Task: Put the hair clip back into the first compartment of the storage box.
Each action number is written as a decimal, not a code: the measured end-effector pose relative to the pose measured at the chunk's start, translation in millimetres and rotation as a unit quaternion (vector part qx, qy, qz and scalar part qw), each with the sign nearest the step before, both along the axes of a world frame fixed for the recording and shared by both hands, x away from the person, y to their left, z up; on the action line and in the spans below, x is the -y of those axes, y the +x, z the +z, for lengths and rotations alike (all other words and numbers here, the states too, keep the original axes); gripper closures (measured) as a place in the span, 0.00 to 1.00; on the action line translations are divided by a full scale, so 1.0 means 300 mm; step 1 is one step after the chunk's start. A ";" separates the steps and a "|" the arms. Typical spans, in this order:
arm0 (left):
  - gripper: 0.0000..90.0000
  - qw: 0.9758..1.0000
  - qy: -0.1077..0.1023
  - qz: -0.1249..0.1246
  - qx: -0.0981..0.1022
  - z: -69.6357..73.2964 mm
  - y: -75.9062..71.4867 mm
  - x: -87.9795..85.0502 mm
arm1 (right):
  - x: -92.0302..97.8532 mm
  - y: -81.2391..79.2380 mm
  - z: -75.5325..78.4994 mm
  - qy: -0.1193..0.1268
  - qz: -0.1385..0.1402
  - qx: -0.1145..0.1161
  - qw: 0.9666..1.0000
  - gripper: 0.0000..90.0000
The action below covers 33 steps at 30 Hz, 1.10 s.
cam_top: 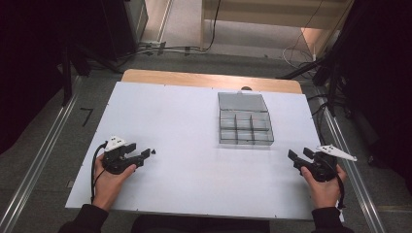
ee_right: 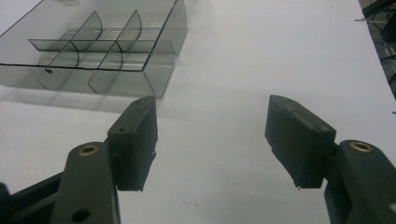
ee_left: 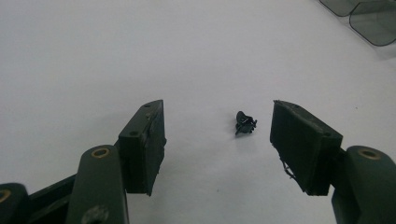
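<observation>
White table (cam_top: pixel 194 160); grey floor (cam_top: pixel 43 141); dark rm.

Black small part (ee_left: pixel 245 123), white table (cam_top: pixel 184 160), smoky-clear organiser box (cam_top: pixel 244 124).

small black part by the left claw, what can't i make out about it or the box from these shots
- Small black part: too small in the left gripper view to tell what kind of piece it is; a mere speck in the high view.
- Clear compartment box: cut off by the top edge in the right gripper view, so its far compartments are hidden.
- Dark speck in the box: too small to identify.
</observation>
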<state>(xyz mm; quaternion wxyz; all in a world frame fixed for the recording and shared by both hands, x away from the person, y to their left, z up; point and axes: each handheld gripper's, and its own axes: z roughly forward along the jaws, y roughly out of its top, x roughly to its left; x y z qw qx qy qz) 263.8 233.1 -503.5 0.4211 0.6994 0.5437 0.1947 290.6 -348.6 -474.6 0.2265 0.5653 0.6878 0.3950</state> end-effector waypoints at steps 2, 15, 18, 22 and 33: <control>0.41 1.000 0.001 0.000 -0.001 -0.001 0.002 0.003 | 0.000 0.000 0.001 0.000 -0.001 0.001 1.000 0.36; 0.47 1.000 0.010 -0.007 -0.002 -0.005 0.022 0.031 | -0.002 -0.001 0.001 0.001 -0.001 -0.001 1.000 0.36; 0.51 1.000 0.014 -0.013 -0.006 -0.007 0.028 0.039 | -0.002 -0.001 0.001 0.001 0.000 0.001 1.000 0.36; 0.54 1.000 0.017 -0.015 -0.007 -0.006 0.034 0.047 | -0.003 -0.001 0.002 0.000 0.000 0.001 1.000 0.36; 0.67 0.999 0.029 -0.025 -0.018 -0.015 0.054 0.072 | -0.007 0.000 0.001 -0.002 0.001 0.001 1.000 0.36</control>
